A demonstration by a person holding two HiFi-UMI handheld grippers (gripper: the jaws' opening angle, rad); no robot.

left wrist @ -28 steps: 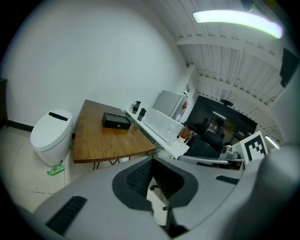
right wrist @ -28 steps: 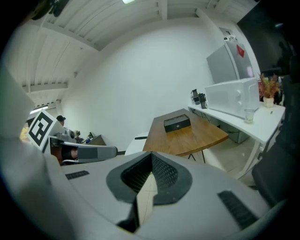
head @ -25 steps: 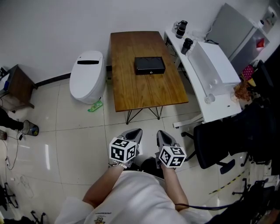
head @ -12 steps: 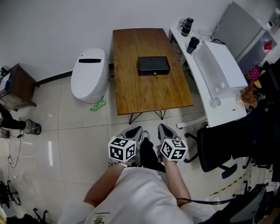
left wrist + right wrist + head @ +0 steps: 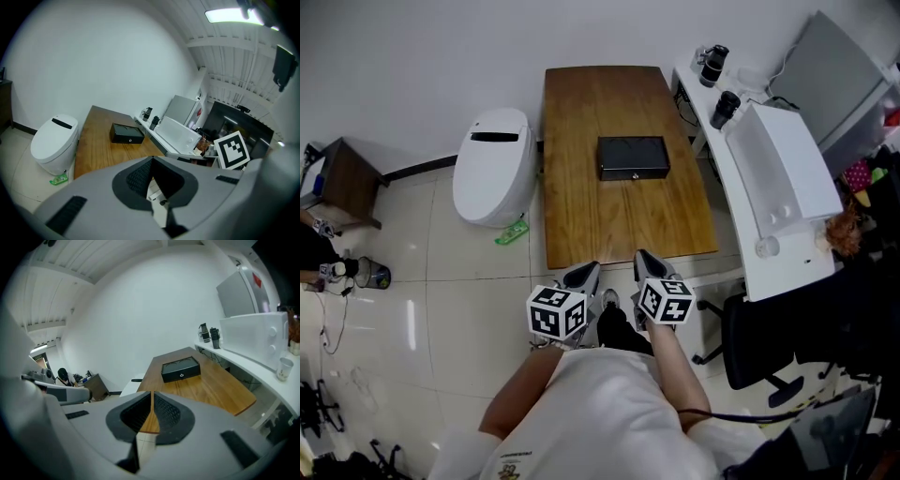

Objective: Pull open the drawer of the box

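Box (image 5: 633, 157) sits on the wooden surface (image 5: 600, 220), toward its far half, drawer apparently shut. Left gripper (image 5: 584, 274) and right gripper (image 5: 644, 262) hover at the near edge, jaws together, empty. Task not started: reach, grasp and pull all remain.

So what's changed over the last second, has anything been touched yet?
The person has stepped toward the table, so the left tongs and right tongs now sit at its near edge instead of well short of it. Nothing was gripped: both are shut and empty. The black box lies mid-table, unopened, as before.
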